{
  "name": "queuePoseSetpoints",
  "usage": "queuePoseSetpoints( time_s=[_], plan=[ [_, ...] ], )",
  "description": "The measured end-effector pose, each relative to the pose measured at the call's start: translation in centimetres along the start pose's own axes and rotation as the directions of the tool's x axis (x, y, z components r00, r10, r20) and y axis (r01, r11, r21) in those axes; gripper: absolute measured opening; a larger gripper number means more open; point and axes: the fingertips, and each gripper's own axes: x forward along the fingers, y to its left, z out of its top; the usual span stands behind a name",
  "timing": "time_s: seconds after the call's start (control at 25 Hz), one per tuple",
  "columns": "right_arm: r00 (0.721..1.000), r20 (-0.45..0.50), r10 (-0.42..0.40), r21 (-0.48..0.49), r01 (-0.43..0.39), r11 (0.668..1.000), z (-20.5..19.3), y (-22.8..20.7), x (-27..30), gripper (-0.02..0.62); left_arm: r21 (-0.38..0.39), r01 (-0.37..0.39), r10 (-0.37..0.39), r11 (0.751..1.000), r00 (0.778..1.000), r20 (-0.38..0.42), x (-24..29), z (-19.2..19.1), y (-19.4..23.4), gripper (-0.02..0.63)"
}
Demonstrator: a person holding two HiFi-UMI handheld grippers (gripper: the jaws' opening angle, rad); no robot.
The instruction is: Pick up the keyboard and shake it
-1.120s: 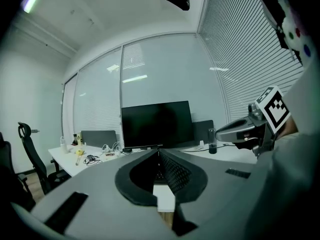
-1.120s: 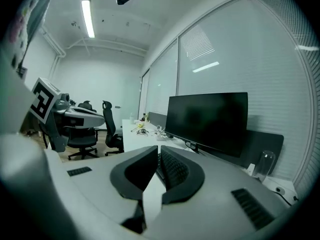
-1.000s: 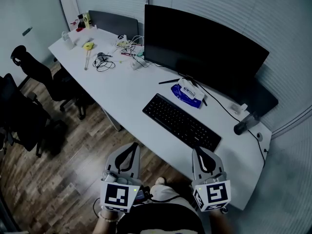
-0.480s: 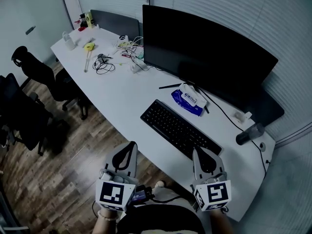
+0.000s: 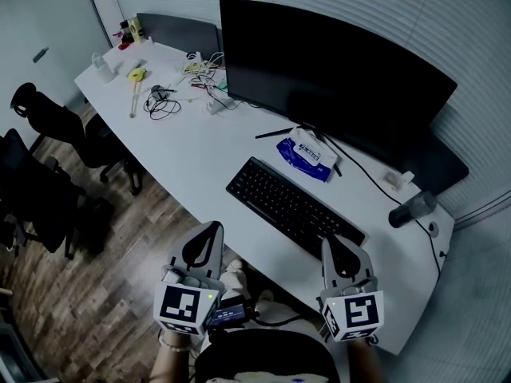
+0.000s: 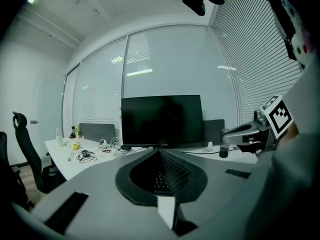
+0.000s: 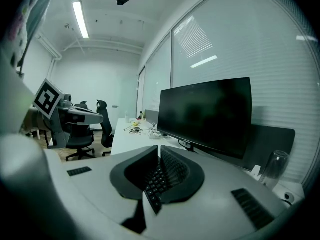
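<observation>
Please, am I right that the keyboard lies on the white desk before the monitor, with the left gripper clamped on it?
Not quite: the left gripper is shut on nothing, short of the keyboard, as the head view shows. The keyboard does lie on the white desk before the monitor.

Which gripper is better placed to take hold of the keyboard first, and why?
The right gripper: its shut jaws sit close by the right end of the keyboard. The left gripper, also shut, hangs off the desk edge, over the floor, farther from the keyboard.
</observation>
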Motion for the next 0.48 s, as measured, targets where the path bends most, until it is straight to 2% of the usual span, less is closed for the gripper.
queuePoseSetpoints(
  time_s=[0.24, 0.36, 0.48],
  plan=[
    [0.999, -0.02, -0.041, 0.02, 0.042, 0.999, -0.3, -0.4, 1.2, 0.043, 0.028, 0.034, -0.034, 0.999, 0.999, -0.009, 2.8, -0.4, 1.7, 0.017],
    [0.997, -0.04, -0.061, 0.029, 0.062, 0.998, -0.6, -0.7, 2.1, 0.043, 0.061, 0.072, -0.069, 0.995, 0.996, -0.049, 4.6, -1.5, 2.3, 0.017],
    [0.995, -0.055, -0.083, 0.034, 0.085, 0.996, -0.5, -0.8, 3.0, 0.043, 0.063, 0.11, -0.104, 0.992, 0.991, -0.09, 6.5, -2.5, 3.3, 0.017]
  ],
)
